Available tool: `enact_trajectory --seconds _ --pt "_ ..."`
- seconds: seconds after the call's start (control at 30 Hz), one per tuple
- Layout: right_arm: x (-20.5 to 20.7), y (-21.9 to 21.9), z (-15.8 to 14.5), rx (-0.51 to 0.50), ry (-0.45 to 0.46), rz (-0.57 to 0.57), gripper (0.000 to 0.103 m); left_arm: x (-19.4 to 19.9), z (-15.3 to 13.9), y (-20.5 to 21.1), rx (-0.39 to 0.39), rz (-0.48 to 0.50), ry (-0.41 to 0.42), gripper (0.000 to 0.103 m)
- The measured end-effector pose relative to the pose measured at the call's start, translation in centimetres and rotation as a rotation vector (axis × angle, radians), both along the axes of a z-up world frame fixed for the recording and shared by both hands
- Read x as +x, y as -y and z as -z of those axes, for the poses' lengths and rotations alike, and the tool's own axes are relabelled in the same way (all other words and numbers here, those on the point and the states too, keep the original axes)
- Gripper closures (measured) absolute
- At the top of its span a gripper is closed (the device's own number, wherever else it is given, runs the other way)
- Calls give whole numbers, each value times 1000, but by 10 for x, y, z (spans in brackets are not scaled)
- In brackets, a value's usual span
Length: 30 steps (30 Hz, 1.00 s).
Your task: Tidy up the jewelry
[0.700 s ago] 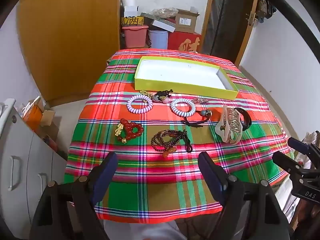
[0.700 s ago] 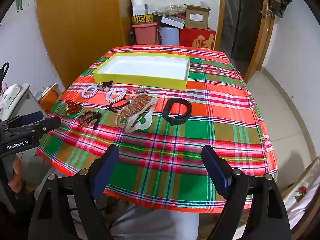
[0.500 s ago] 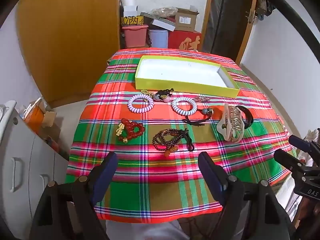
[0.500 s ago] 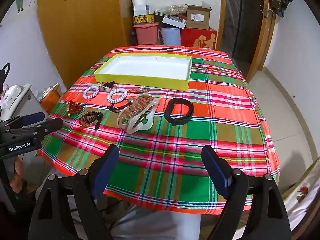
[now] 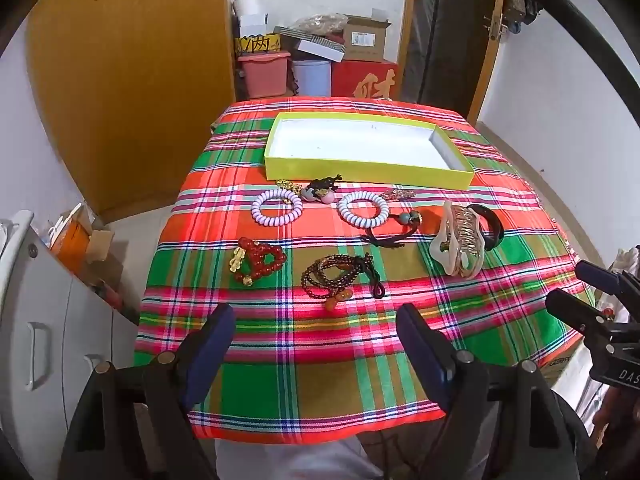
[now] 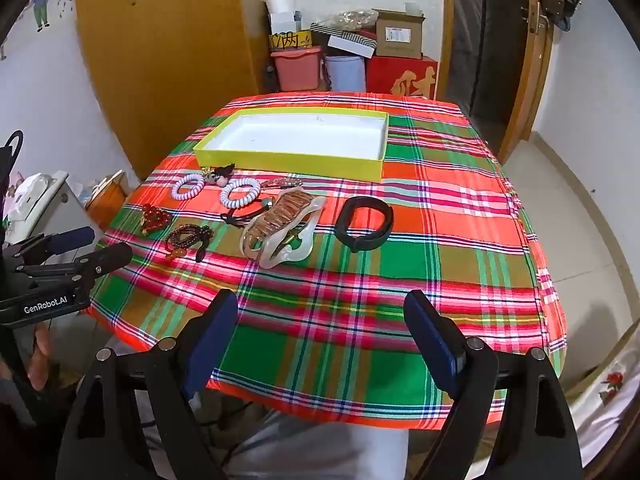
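A yellow-green tray with a white bare floor sits at the far side of the plaid table; it also shows in the right wrist view. In front of it lie two white bead bracelets, a red bead bracelet, a dark brown bead string, a cream hair claw and a black band. My left gripper is open and empty above the near table edge. My right gripper is open and empty, also near the front edge.
The table wears a red-green plaid cloth. Boxes and bins are stacked behind it. A wooden wardrobe stands at the left, a white cabinet at the near left, a doorway at the right.
Both grippers have edged slightly forward toward the table; the jewelry has not moved and both grippers stay open.
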State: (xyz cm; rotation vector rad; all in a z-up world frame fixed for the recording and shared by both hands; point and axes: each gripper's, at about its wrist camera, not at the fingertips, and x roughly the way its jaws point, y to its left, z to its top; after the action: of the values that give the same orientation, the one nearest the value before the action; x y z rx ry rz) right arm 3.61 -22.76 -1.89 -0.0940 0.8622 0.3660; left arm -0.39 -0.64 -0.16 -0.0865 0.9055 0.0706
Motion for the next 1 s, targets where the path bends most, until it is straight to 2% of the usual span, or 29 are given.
enact_trajectory --seconds 1.0 --pt "-1 -6 2 -15 -12 -30 18 1 4 -1 -19 -2 -15 21"
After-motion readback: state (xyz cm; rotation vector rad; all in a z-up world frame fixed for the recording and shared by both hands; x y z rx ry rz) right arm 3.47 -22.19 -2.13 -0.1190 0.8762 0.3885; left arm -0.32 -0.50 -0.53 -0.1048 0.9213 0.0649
